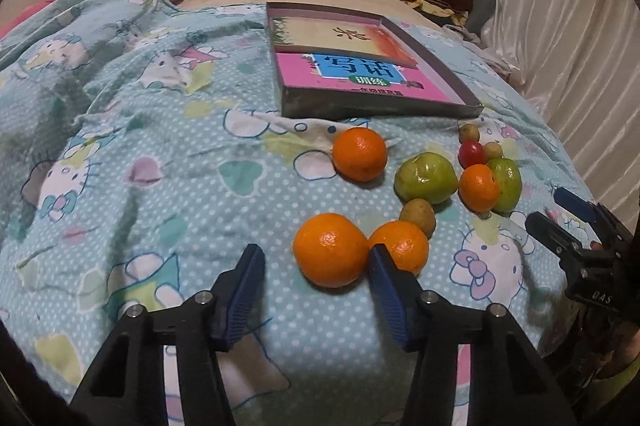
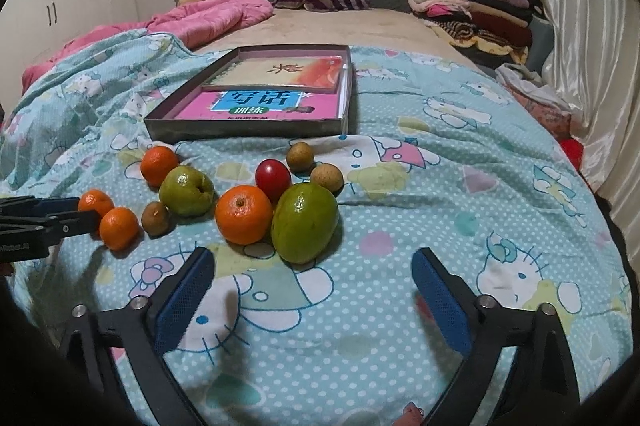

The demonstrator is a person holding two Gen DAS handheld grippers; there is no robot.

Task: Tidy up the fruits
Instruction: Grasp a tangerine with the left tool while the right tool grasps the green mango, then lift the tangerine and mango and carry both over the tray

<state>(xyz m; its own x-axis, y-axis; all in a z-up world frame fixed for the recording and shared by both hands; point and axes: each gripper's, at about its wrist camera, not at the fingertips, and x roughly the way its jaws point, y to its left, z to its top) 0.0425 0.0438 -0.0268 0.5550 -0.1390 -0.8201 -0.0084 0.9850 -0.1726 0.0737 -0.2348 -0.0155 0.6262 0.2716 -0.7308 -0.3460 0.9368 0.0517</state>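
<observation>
Several fruits lie on the patterned blanket. In the left wrist view two oranges (image 1: 330, 250) (image 1: 400, 245) lie just ahead of my open, empty left gripper (image 1: 316, 262); beyond are a third orange (image 1: 360, 153), a green pear (image 1: 425, 177), a brown kiwi (image 1: 418, 216) and a fourth orange (image 1: 479, 187). In the right wrist view my open, empty right gripper (image 2: 314, 268) sits just short of a green mango (image 2: 305, 222) and an orange (image 2: 243, 214), with a red fruit (image 2: 273, 179) behind. The left gripper (image 2: 52, 216) shows at the left edge.
A shallow grey box (image 1: 380, 107) holding books lies behind the fruit, also in the right wrist view (image 2: 244, 129). Two small brown fruits (image 2: 300, 156) (image 2: 327, 177) lie near it. A pink quilt (image 2: 216, 13), folded clothes (image 2: 472, 5) and a white curtain (image 2: 592, 37) border the bed.
</observation>
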